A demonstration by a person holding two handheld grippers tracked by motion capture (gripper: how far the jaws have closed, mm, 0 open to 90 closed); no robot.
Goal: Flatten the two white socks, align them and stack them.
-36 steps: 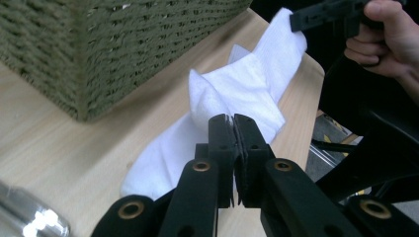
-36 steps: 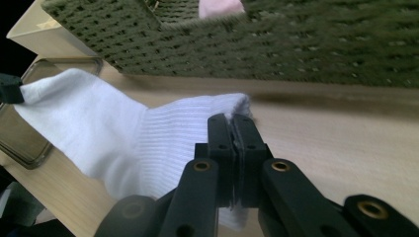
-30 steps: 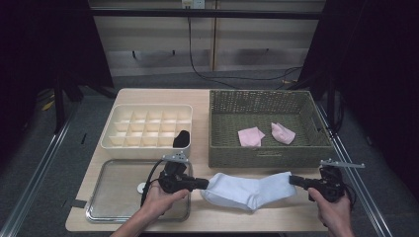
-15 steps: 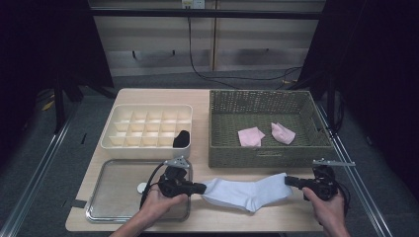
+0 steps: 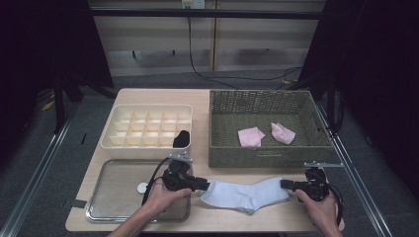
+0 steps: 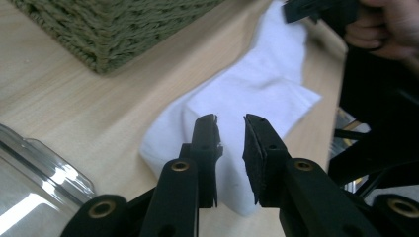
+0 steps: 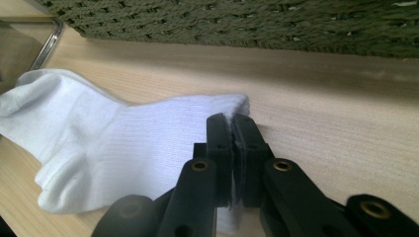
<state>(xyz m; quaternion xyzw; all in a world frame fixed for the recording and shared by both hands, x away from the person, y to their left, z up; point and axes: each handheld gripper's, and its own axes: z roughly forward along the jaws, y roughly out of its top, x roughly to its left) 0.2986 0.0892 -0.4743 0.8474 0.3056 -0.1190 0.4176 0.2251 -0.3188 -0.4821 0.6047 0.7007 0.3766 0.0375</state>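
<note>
While your right gripper (image 5: 285,184) stays pinched tight on one end of the white sock (image 5: 244,194), your left gripper (image 5: 204,184) has just been opening: its jaws now stand a little apart over the sock's other end, with the fabric beneath them and neither pad pressing on it. You can see in the right gripper view that the jaws meet with only the sock's edge (image 7: 148,148) squeezed between them. The sock lies stretched flat on the wooden table (image 5: 225,222) near your edge, between your two hands, just in front of the woven basket (image 5: 262,157). To your left sits the clear tray (image 5: 118,182), touching the table's near corner. Farther off, the cream divider box (image 5: 148,127) holds a black item (image 5: 181,139) in one near-right compartment. Inside the basket lie two pink socks (image 5: 251,136), side by side and apart.
</note>
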